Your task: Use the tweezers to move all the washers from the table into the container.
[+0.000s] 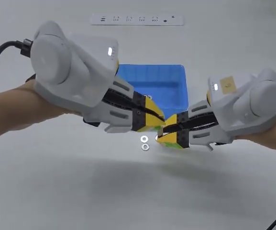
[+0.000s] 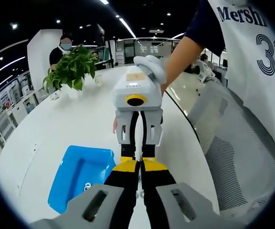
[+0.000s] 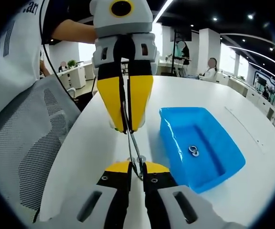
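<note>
Clamps the tweezers (image 3: 129, 129) in the left tongs (image 1: 156, 117), shut on the upper end, with the thin legs slanting down toward the counter (image 1: 128, 191). Meets them nose to nose with the right tongs (image 1: 169, 134), closed on the lower legs, likely for squeezing the tips together, a job beyond a single holding grip. Works just beside the blue container (image 1: 149, 66), probably for a short carry. Leaves at least two washers (image 1: 144, 139) on the counter near the tips. Counts one washer (image 3: 193, 150) already inside the container. Cannot tell of any washer between the tips.
</note>
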Tool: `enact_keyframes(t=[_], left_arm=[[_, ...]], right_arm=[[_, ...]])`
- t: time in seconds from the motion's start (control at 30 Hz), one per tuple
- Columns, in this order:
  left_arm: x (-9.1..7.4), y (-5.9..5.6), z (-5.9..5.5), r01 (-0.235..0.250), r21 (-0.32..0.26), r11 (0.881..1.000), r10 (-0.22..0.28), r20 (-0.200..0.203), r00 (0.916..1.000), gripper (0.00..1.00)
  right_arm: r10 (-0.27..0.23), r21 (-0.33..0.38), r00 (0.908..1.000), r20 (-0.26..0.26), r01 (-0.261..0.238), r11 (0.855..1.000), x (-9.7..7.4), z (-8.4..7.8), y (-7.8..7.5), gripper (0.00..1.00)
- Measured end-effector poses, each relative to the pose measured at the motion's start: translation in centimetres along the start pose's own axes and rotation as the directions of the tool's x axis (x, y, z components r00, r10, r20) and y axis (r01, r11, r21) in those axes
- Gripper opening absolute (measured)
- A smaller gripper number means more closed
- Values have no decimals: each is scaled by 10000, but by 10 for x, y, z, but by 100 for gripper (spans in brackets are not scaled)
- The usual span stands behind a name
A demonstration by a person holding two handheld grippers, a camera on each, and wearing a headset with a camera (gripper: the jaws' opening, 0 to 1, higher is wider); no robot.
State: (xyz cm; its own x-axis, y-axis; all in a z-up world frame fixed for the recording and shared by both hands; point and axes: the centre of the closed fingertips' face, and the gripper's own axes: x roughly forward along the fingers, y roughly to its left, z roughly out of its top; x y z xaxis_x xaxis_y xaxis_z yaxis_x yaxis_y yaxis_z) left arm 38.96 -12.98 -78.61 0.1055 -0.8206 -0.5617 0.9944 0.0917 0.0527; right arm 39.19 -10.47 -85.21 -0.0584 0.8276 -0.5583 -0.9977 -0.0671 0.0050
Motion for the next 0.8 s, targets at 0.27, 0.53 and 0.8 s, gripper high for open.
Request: enact_keyframes(t=[0.27, 0.53, 0.8], left_arm=[[-1, -4, 1, 202, 118, 9997, -200, -125, 9997, 5], [-16, -5, 14, 205, 364, 9991, -205, -1, 9998, 5], [-33, 5, 29, -17, 708, 9975, 7, 143, 9999, 5]], right_arm=[[10, -30, 9999, -162, -11, 10000, -1, 2, 4, 10], [-2, -364, 10000, -41, 0, 9993, -8, 19, 6, 10], [-201, -721, 9997, 142, 211, 9972, -14, 43, -6, 10]])
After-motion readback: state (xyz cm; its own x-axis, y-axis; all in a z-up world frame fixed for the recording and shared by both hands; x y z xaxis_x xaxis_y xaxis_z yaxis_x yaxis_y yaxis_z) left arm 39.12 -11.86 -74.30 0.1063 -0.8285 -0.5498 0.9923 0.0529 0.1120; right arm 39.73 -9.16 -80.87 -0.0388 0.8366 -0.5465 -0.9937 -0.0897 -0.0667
